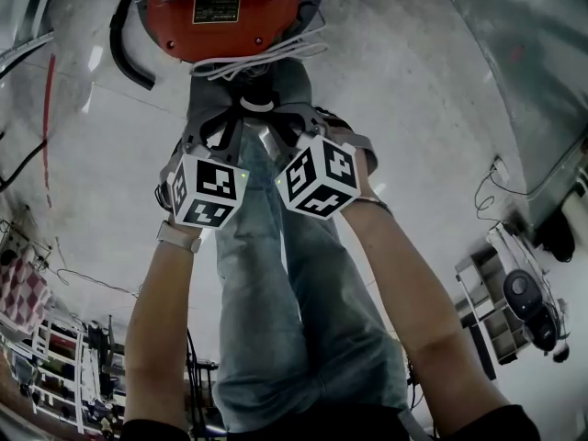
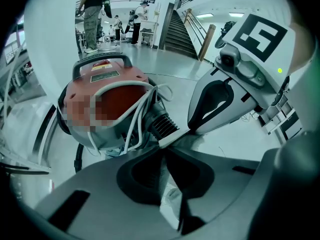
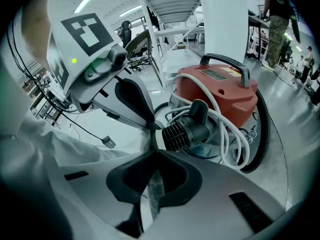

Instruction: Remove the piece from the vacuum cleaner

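Our left gripper (image 2: 167, 146) and right gripper (image 3: 150, 151) pinch the grey cloth bag (image 1: 207, 90) at frame centre; it looks not yet freed from the red vacuum cleaner (image 1: 276, 16) above.

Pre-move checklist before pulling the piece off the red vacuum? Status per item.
1. Target in view: ok, the black ribbed plastic hose connector sits just ahead of both tips, on the red canister vacuum cleaner.
2. Jaws of the left gripper open for a grasp: not ok, tips together, nothing seen between.
3. Jaws of the right gripper open: not ok, same.
4. The white cord clear of the connector: not ok, loops lie around it.
5. Grippers clear of each other: cannot tell, their tips nearly meet.
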